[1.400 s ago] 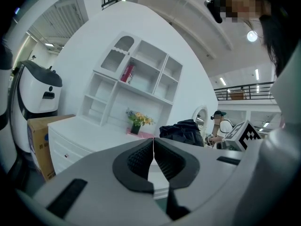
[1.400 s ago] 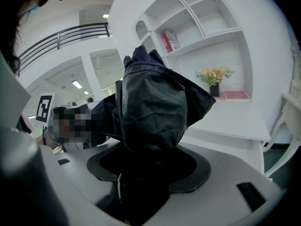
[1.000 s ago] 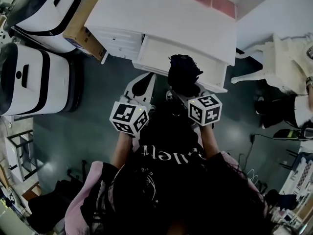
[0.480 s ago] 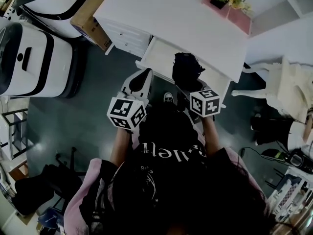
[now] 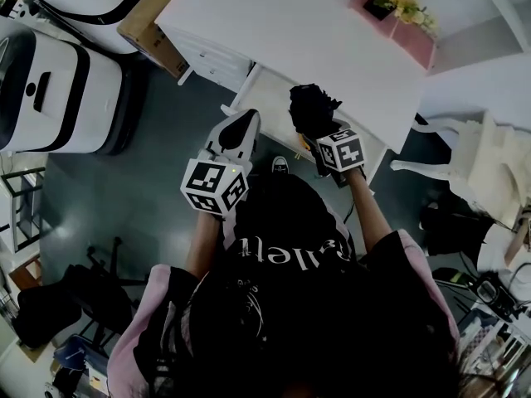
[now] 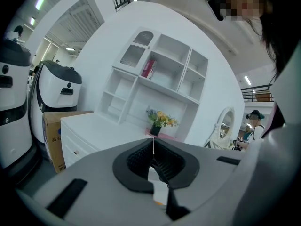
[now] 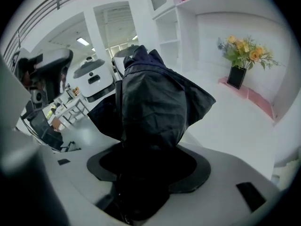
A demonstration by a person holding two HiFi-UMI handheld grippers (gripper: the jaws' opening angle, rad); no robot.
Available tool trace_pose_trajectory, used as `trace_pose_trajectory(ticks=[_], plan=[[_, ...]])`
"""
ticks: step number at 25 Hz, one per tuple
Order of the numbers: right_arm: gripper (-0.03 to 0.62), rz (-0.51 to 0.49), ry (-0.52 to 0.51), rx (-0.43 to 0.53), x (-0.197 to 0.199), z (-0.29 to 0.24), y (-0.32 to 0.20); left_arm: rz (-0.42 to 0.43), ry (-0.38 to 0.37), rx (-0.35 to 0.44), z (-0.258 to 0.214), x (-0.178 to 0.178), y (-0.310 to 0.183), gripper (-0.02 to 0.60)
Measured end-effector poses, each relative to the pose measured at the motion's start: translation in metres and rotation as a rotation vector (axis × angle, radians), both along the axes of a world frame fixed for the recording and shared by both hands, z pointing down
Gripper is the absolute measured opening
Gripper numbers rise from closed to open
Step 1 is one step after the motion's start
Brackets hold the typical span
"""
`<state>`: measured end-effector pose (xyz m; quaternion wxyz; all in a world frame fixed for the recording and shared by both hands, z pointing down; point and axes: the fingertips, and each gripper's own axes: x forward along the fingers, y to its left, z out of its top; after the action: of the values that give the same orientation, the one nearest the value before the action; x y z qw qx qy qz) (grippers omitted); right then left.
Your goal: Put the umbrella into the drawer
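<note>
The right tool [image 5: 319, 133] is clenched on the folded black fabric umbrella [image 5: 310, 108], which is above the open white wooden drawer [image 5: 267, 98]. Best lower it flat, fully inside the drawer, before letting go. The left tool [image 5: 239, 129], pressed together on nothing, hangs beside the drawer front. The print on the brown cardboard box [image 6: 51, 135] is illegible.

The umbrella's [image 5: 311, 110] black cloth is looking matt and crumpled. The white table [image 5: 290, 31] is showing a smooth, painted finish. The brown box [image 5: 149, 36] is looking like cardboard, and the dark floor [image 5: 149, 189] is gleaming glossily.
</note>
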<state>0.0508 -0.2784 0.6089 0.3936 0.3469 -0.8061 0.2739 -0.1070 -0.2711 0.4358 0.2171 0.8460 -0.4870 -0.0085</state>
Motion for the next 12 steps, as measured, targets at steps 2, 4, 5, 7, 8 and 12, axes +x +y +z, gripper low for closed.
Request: trace_pose_trajectory(ticks=[2,4,5,7,8,12], plan=[[0.285,-0.024,0.045,-0.014,0.012,0.015,-0.008,0.000,-0.005,-0.001,0.000,0.008,-0.007,0.017],[0.285,-0.049,0.081,-0.038,0.023,0.031,-0.014,0.002,-0.011,-0.005,0.001,0.015,-0.013,0.017],[0.285,-0.060,0.095,-0.054,0.027,0.038,-0.016,0.002,-0.015,-0.007,0.003,0.018,-0.016,0.017],[0.285,-0.086,0.126,-0.080,0.034,0.052,-0.019,0.000,-0.026,-0.015,0.006,0.022,-0.020,0.017],[0.285,-0.106,0.144,-0.085,0.037,0.059,-0.020,-0.002,-0.030,-0.020,0.007,0.024,-0.022,0.017],[0.285,-0.199,0.201,-0.086,0.042,0.086,-0.025,-0.009,-0.045,-0.039,0.014,0.032,-0.029,0.017]])
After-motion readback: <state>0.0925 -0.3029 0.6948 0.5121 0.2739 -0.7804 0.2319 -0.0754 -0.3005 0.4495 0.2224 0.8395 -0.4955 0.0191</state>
